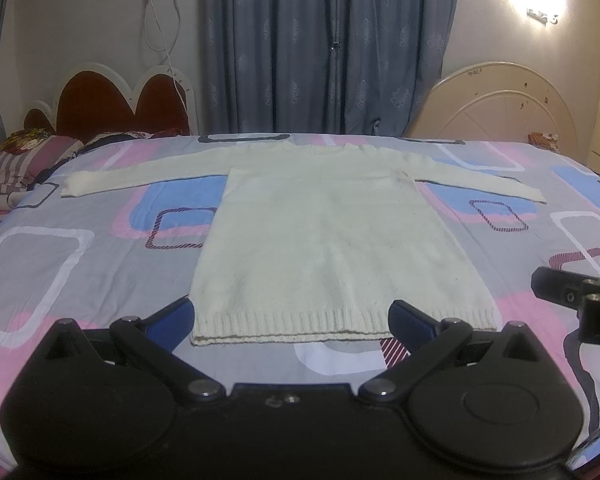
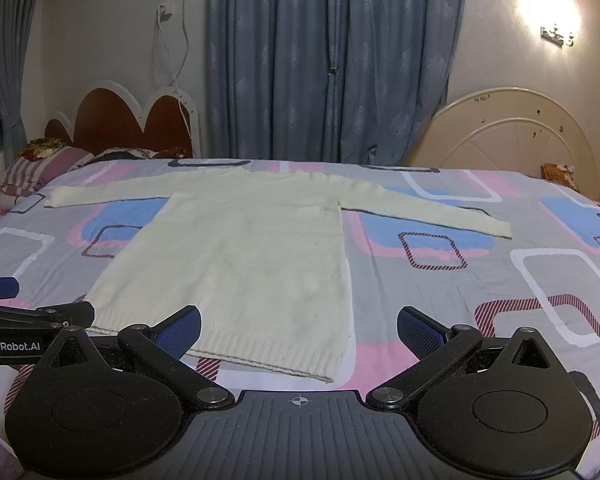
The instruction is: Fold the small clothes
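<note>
1. A cream knitted sweater (image 1: 332, 236) lies flat on the bed (image 1: 60, 264), both sleeves spread, ribbed hem nearest the cameras.
2. The left gripper (image 1: 292, 320) holds nothing, its jaws spread wide just short of the hem, which sits between them.
3. The right gripper (image 2: 300, 330) is likewise wide open and empty, with the hem's right corner between its jaws.

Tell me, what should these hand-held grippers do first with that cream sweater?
Probably reach the right hand-held gripper out to the sweater's right sleeve and fold it across the body. The sweater lies flat on the bedspread, both sleeves spread wide, and both grippers, including the left hand-held gripper, are open and empty.
</note>
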### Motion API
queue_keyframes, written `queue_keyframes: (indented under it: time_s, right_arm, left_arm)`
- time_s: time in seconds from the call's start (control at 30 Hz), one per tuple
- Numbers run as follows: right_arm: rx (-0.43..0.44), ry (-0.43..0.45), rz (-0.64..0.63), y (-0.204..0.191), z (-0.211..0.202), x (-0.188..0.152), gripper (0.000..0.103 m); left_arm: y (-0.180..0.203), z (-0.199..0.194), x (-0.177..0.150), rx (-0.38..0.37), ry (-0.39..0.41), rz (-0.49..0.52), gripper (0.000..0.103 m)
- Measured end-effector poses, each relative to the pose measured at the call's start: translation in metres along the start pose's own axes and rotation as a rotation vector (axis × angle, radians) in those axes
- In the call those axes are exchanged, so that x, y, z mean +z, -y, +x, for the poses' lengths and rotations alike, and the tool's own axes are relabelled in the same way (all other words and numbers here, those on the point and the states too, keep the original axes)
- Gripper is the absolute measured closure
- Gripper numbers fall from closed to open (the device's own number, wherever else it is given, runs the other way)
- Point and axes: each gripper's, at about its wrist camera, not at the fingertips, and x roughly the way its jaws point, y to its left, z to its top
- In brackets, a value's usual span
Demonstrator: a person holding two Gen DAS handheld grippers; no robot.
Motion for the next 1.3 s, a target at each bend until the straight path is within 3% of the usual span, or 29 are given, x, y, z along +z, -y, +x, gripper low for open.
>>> queue_keyframes:
  time_s: [1.3]
  right_arm:
    - [0.003,0.003,-0.001,-0.0031,0.0031,0.0061,0.0]
  left_arm:
    - [0.0011,-0.004,-0.0005,0.011,0.005,-0.006,0.0]
